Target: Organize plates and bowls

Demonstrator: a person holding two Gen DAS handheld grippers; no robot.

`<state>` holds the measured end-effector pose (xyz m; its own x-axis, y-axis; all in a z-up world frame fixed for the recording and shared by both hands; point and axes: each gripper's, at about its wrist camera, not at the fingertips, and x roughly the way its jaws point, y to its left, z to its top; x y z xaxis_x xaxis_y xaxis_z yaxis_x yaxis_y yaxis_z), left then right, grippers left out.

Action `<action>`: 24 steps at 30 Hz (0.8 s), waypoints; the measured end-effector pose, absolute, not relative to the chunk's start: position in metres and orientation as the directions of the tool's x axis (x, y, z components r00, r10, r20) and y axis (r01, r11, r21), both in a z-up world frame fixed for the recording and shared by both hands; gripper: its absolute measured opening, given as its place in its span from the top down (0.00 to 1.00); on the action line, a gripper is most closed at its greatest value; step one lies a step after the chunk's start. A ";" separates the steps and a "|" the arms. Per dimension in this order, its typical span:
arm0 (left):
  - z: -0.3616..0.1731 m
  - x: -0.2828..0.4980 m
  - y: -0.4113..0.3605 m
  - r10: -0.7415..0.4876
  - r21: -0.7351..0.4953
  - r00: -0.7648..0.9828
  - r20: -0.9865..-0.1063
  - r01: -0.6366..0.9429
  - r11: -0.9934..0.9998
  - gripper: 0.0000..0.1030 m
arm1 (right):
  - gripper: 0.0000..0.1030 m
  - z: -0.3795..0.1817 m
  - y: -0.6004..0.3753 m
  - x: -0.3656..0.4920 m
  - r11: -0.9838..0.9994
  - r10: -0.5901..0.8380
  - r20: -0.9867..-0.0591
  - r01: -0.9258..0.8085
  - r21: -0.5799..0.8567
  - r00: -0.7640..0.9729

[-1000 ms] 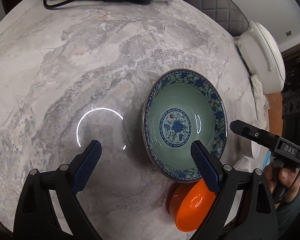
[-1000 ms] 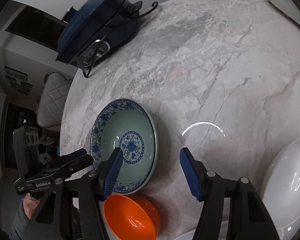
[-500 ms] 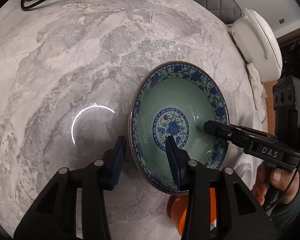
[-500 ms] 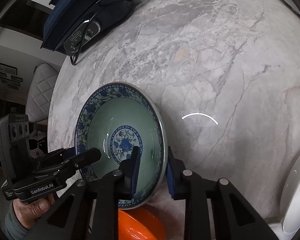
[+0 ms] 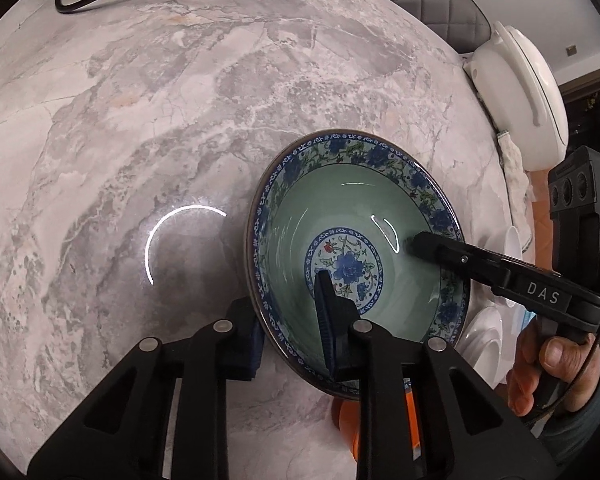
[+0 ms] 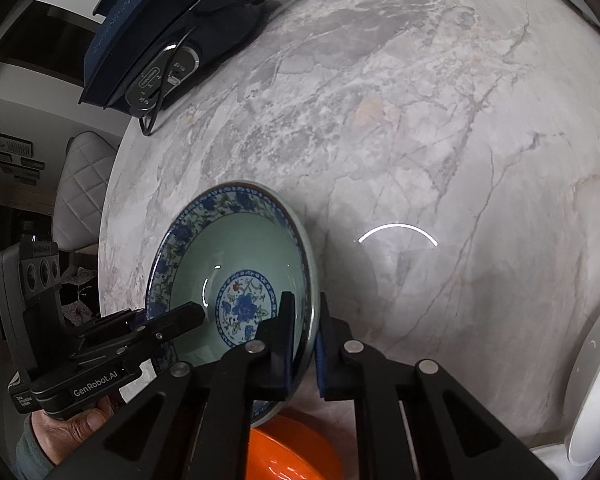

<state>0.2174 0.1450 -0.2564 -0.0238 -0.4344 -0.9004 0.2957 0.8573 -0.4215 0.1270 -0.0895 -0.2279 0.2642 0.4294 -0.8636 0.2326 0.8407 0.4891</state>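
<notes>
A green bowl with a blue flowered rim [image 5: 355, 208] [image 6: 236, 248] rests on the marble table [image 5: 140, 120]. My left gripper [image 5: 290, 320] straddles its near left rim, one finger inside and one outside. Its jaws are closing and the pads touch the wall. My right gripper [image 6: 303, 342] is shut on the bowl's right rim. Each gripper also shows in the other view: the right gripper [image 5: 415, 246] reaching in from the right, the left gripper [image 6: 192, 314] from the left. An orange bowl [image 5: 347, 420] [image 6: 284, 452] lies just in front, partly hidden.
White plates [image 5: 483, 332] [image 6: 595, 392] lie at the table's right edge. A dark blue appliance with a cord [image 6: 160, 32] stands at the far edge and a white appliance [image 5: 527, 92] at the right. Bare marble [image 6: 419, 120] spreads beyond the bowl.
Both grippers went from wide open to clamped on the flowered bowl's rim, the left on its left side, the right on its right side. The bowl looms larger in both views.
</notes>
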 end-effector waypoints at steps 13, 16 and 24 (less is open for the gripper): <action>-0.225 0.157 0.254 -0.418 -0.406 0.055 -0.907 0.149 0.901 0.80 | 0.90 -0.192 0.008 0.120 0.885 0.456 -0.862 -0.013 0.465 0.223; -0.231 0.140 0.274 -0.415 -0.407 0.051 -0.908 0.119 0.906 0.80 | 0.90 -0.195 0.031 0.114 0.889 0.455 -0.867 -0.055 0.454 0.203; -0.245 0.121 0.298 -0.413 -0.408 0.039 -0.910 0.097 0.908 0.80 | 0.90 -0.208 0.060 0.108 0.898 0.440 -0.880 -0.086 0.432 0.176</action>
